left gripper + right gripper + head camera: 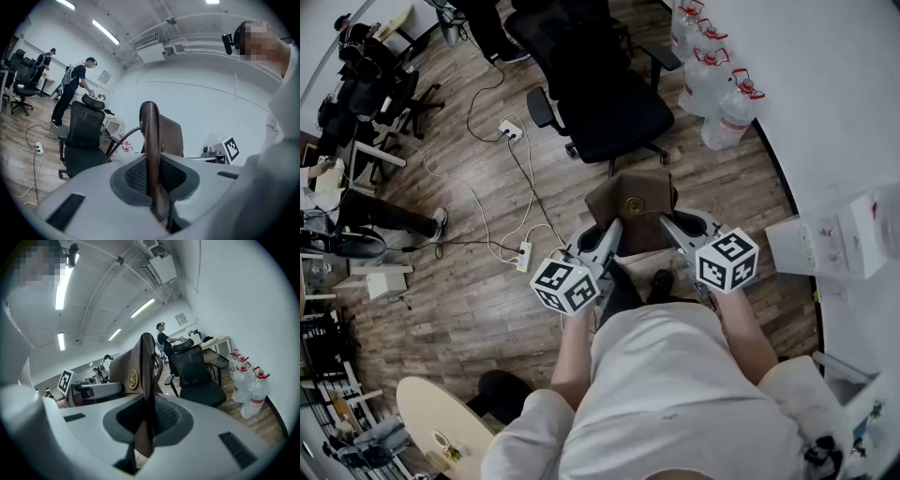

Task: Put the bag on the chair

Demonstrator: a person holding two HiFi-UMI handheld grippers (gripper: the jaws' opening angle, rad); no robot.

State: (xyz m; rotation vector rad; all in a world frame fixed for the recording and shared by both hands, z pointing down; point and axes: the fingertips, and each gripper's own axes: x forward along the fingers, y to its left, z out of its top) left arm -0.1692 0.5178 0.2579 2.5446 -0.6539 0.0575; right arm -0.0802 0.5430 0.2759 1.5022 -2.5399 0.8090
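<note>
Floor [469,309]: wood planks, with white cables trailing across.
Chair [614,103]: black office chair on castors, in front of the person.
Water bottles [717,80]: clear with red caps, clustered by the wall right of the chair.
Bag [630,211]: brown leather with a round gold emblem, held up between both grippers, just short of the chair seat.
Left gripper [614,230]: jaws nearly closed, pinching the bag's left edge.
Right gripper [667,223]: jaws nearly closed, clamped on the bag's right edge.
Power strip [511,129]: white, left of the chair.
</note>
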